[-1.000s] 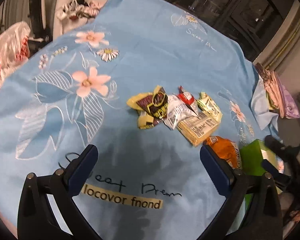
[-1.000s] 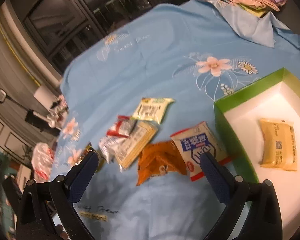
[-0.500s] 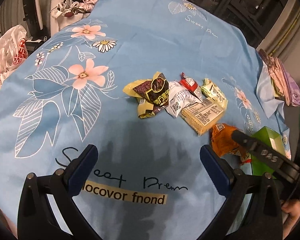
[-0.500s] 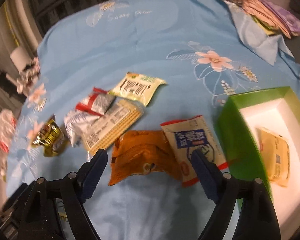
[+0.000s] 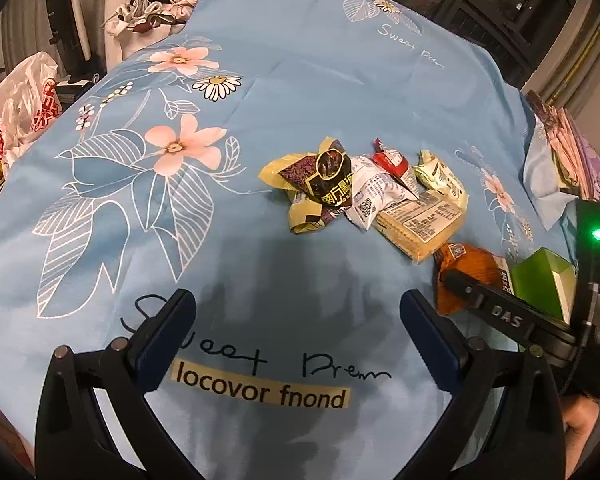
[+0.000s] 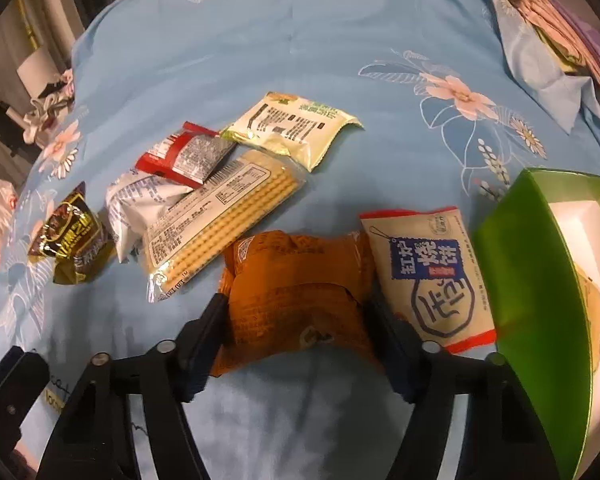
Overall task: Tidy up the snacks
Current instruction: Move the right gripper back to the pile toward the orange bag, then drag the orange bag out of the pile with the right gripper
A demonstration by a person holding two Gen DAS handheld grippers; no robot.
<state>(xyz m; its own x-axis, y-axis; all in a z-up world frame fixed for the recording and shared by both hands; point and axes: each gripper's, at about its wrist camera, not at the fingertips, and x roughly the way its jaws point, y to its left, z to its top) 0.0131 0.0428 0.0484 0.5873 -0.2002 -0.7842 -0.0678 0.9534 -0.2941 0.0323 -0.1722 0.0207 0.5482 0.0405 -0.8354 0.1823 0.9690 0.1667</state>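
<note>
An orange snack packet [image 6: 296, 280] lies on the blue flowered sheet [image 6: 260, 40], and my right gripper [image 6: 296, 312] straddles it. Its jaws are closing, and both pads touch the packet's sides. Right of it lie a white, blue and red packet [image 6: 432, 276] and a green box [image 6: 528, 280] with a yellow packet [image 6: 592, 308] inside. To the left are a cracker pack [image 6: 220, 220] and several small packets. My left gripper [image 5: 296, 320] hangs open and empty over the sheet's printed words. In that view the orange packet [image 5: 468, 268] sits behind one of the right gripper's fingers [image 5: 480, 304].
Folded cloths [image 6: 560, 12] are stacked at the far right corner of the sheet. A white and red plastic bag [image 5: 16, 108] and other clutter sit beyond the sheet's left edge. Dark windows run along the far side.
My right gripper has come down and forward onto the orange packet, and its jaws have narrowed around it. It has entered the left wrist view. The left gripper has hardly moved.
</note>
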